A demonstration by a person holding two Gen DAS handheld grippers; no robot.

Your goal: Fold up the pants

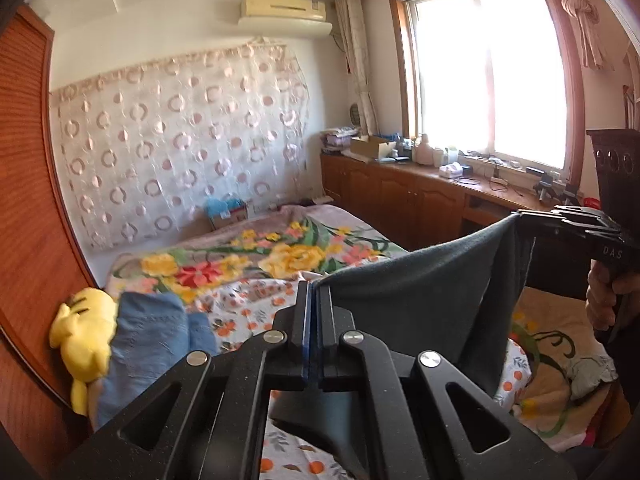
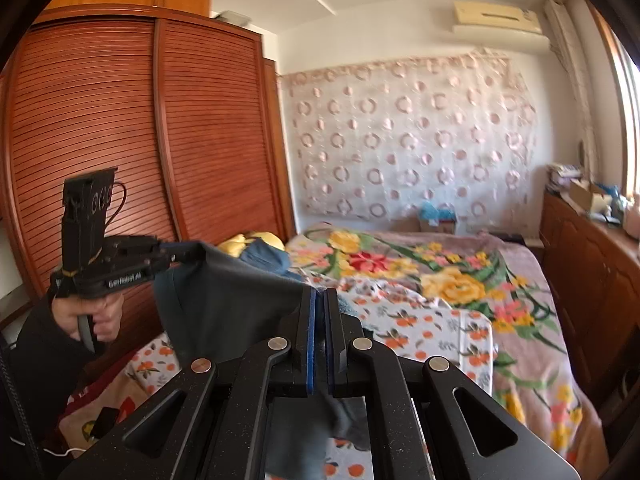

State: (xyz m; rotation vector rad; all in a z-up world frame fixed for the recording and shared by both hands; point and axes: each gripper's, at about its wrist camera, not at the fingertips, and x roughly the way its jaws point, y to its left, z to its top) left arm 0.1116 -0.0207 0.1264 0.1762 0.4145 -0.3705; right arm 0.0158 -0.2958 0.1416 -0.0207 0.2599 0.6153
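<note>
Dark grey pants (image 1: 420,292) hang stretched in the air between my two grippers, above the bed. My left gripper (image 1: 314,286) is shut on one corner of the cloth. My right gripper (image 2: 320,294) is shut on the other corner. In the left wrist view the right gripper (image 1: 520,216) holds the cloth's far edge at the right. In the right wrist view the left gripper (image 2: 192,254) holds the pants (image 2: 232,300) at the left. The lower part of the pants hangs below both grippers, mostly hidden.
A bed with a flowered blanket (image 1: 280,256) and an orange-print sheet (image 2: 420,320) lies below. A yellow plush toy (image 1: 84,328) and blue cloth (image 1: 148,336) lie by the wooden wardrobe (image 2: 120,140). A cluttered wooden counter (image 1: 440,184) runs under the window.
</note>
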